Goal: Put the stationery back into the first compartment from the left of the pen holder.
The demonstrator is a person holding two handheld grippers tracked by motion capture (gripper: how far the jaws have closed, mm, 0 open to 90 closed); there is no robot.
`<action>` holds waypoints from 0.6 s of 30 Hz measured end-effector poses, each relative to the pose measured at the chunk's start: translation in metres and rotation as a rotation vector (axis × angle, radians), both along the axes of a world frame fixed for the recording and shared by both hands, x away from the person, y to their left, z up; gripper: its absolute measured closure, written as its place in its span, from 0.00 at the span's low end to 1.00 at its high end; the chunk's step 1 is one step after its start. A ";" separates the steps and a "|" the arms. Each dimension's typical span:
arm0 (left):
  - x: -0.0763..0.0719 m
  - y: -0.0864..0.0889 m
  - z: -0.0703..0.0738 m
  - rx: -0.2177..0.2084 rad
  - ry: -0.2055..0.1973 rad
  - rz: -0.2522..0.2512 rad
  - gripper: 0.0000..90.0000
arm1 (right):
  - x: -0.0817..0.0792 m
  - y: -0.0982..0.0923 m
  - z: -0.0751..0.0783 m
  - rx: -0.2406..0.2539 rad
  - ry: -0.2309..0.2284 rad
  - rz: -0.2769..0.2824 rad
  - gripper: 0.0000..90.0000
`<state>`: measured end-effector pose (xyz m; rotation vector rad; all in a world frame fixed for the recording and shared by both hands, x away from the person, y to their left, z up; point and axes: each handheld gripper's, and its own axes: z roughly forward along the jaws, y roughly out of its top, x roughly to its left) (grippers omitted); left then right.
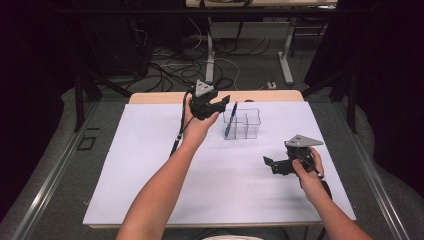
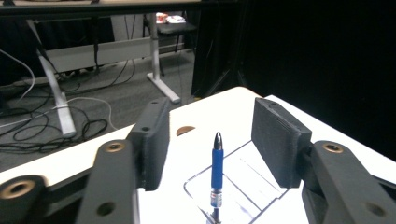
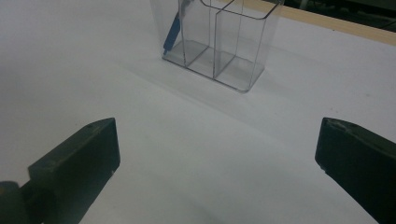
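Table [image 1: 150, 170]: white top, wood edge showing along its far side. All places below are taken from the holder.

Holder [image 1: 242, 123]: clear, divided into compartments, standing upright at the far middle of the table. In the right gripper view it shows three cells side by side [image 3: 215, 42].

Pen [image 1: 230, 120]: blue, standing in the holder's left end cell, leaning a little, upper end above the rim. In the left gripper view it stands free between the jaws [image 2: 217, 172], touching neither pad.

Left gripper [image 1: 212, 102]: you hold it just left of the holder, up by the pen's top. Jaws part open, nothing between the pads but air around the pen. No grip.

Right gripper [image 1: 272, 165]: you hold it near the holder on the near-right side, low over the table. Jaws wide, nothing in them; it faces the holder [image 3: 215, 42].

Step in hand, as judged: the pen is placed in its cell and let go. Next move calls for lifting the left gripper straight clear of the pen, without brushing its top or tipping the holder, which is light and unbraced.

Hard to make out:
- Pen's lower end is cut off by the frame in the left gripper view; whether it sits on the cell floor is unclear.
- Holder walls are faint against the white top in the high view.
- Surroundings beyond the table are dark; only cables and table legs read.
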<state>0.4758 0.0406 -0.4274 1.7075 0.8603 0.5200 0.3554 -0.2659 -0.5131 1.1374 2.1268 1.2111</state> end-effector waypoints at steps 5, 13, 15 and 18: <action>-0.013 0.013 0.006 0.002 -0.034 0.019 0.41 | 0.000 0.000 0.000 0.002 -0.001 -0.003 0.00; -0.030 0.044 0.012 0.008 0.017 0.040 0.32 | 0.000 0.000 0.000 0.002 -0.002 -0.008 0.00; -0.034 0.052 0.012 -0.003 0.026 0.050 0.32 | 0.001 0.000 0.000 -0.003 -0.001 -0.009 0.00; -0.039 0.065 0.012 -0.016 0.039 0.060 0.26 | 0.000 0.000 0.000 -0.004 -0.002 -0.011 0.00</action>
